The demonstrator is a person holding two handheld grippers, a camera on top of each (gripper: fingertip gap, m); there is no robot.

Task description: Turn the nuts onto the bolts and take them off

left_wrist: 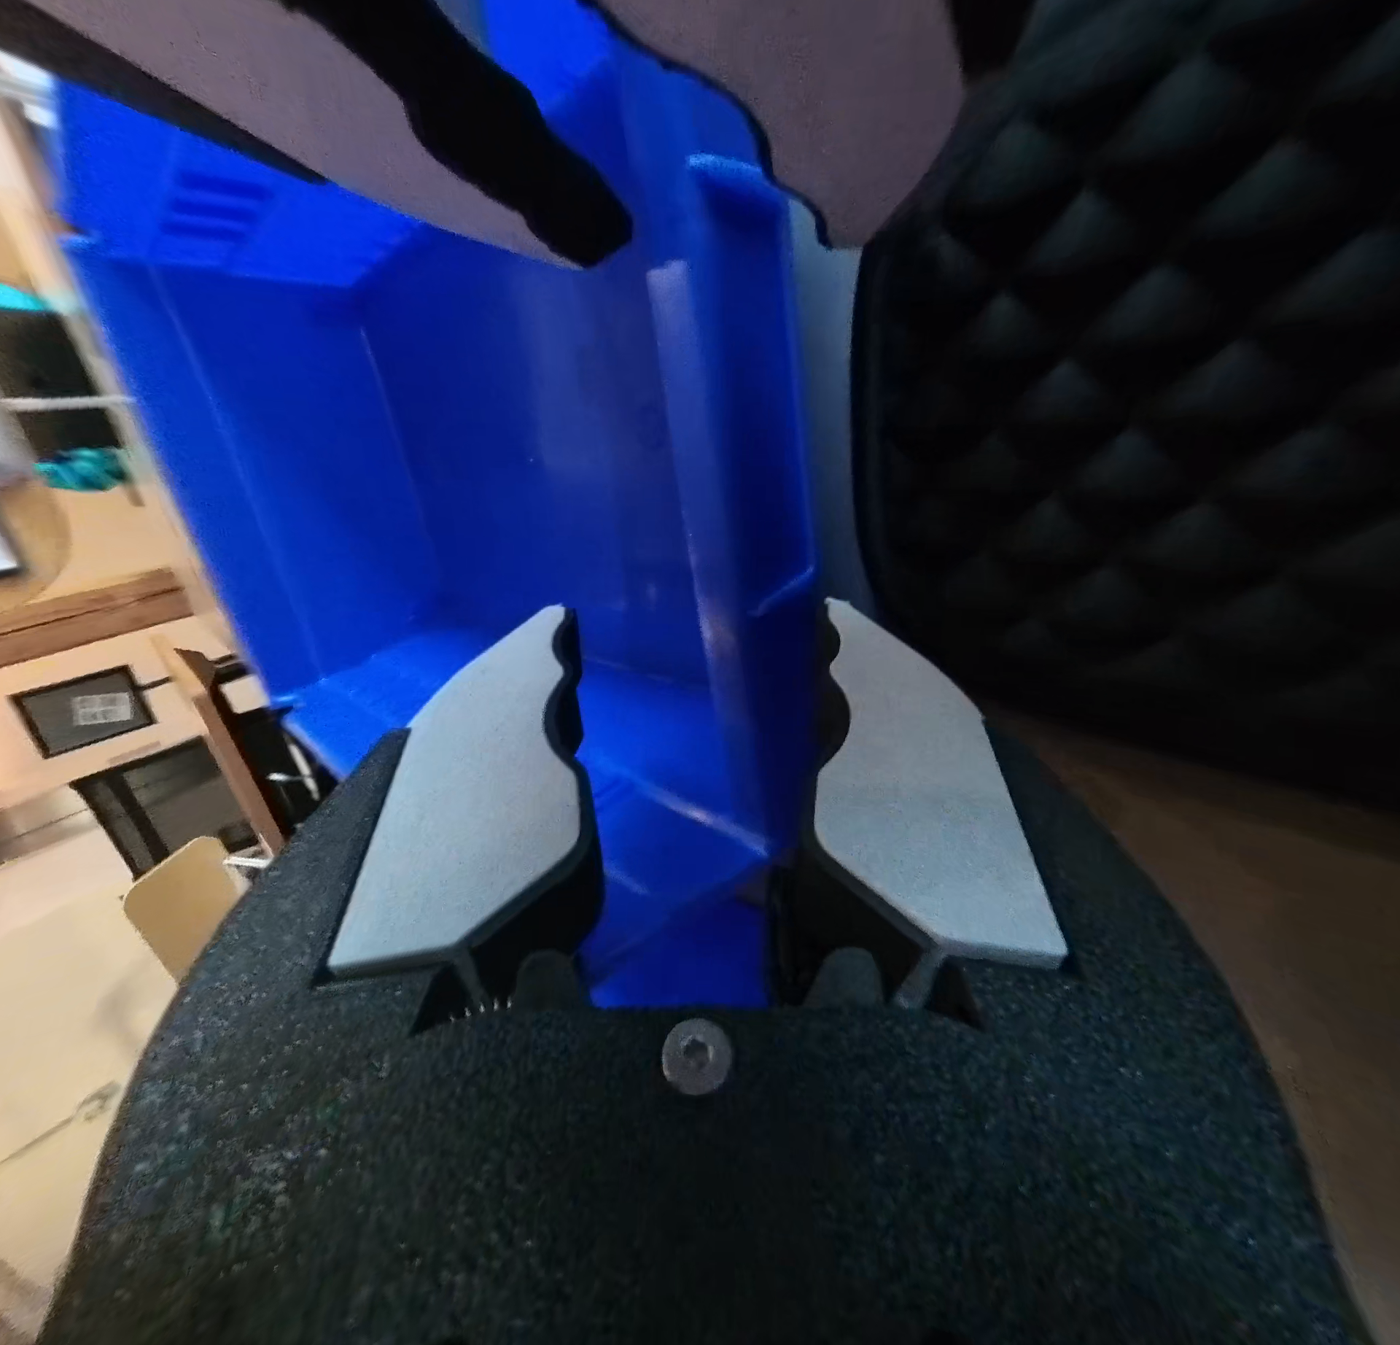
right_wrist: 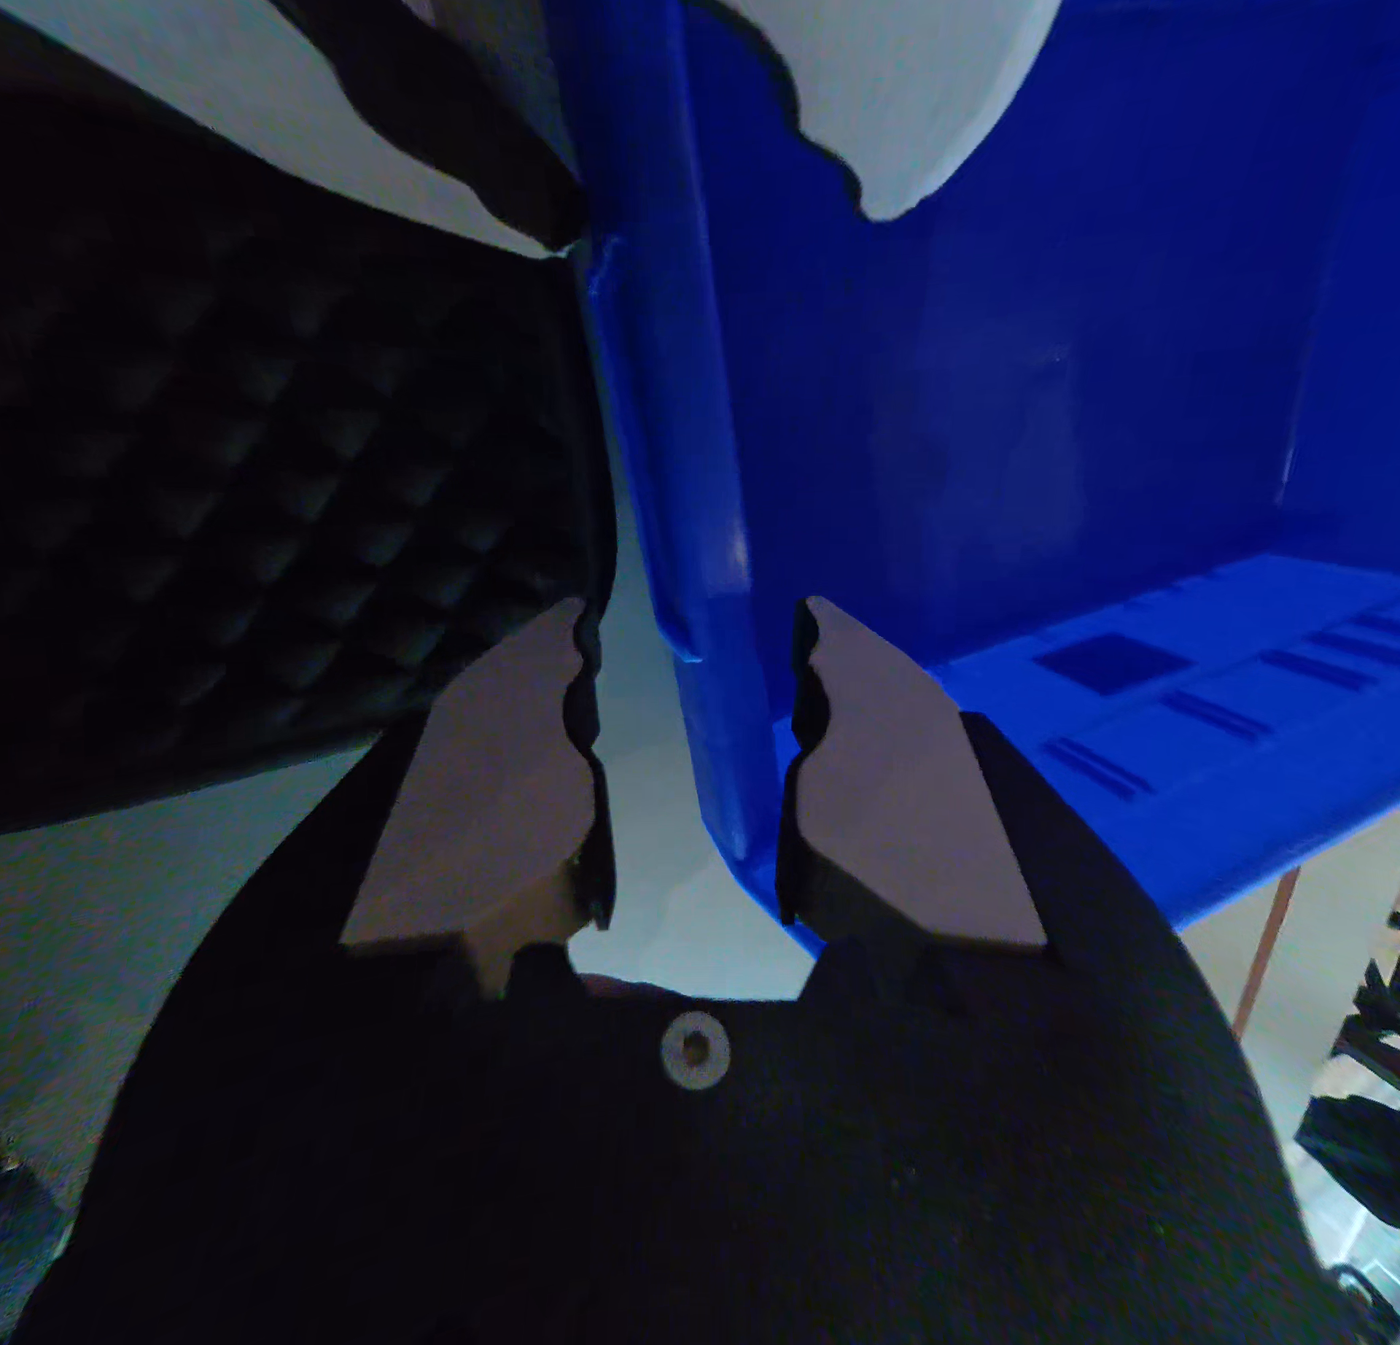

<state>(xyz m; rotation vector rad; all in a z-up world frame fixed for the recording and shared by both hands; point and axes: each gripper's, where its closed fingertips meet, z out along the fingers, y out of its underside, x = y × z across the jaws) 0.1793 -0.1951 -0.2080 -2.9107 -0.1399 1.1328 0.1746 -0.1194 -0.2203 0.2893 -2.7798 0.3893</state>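
Both the left tongs (left_wrist: 697, 672) and the right tongs (right_wrist: 693, 664) stand apart, empty, facing each other astride the blue bin (left_wrist: 470, 475) wall; nuts and bolts, perhaps inside, are unseen.

I see a bright blue plastic bin (left_wrist: 470, 429) filling the middle of the left wrist view, with ribbed slots moulded near its upper left. To the right of the frame sits black foam (left_wrist: 1151, 399) in a raised diamond pattern. My left gripper (left_wrist: 697, 672) is speckled black with pale grey fingers (left_wrist: 470, 816). In the right wrist view the same blue bin (right_wrist: 985, 399) fills the right side, the black diamond foam (right_wrist: 265, 475) the left.
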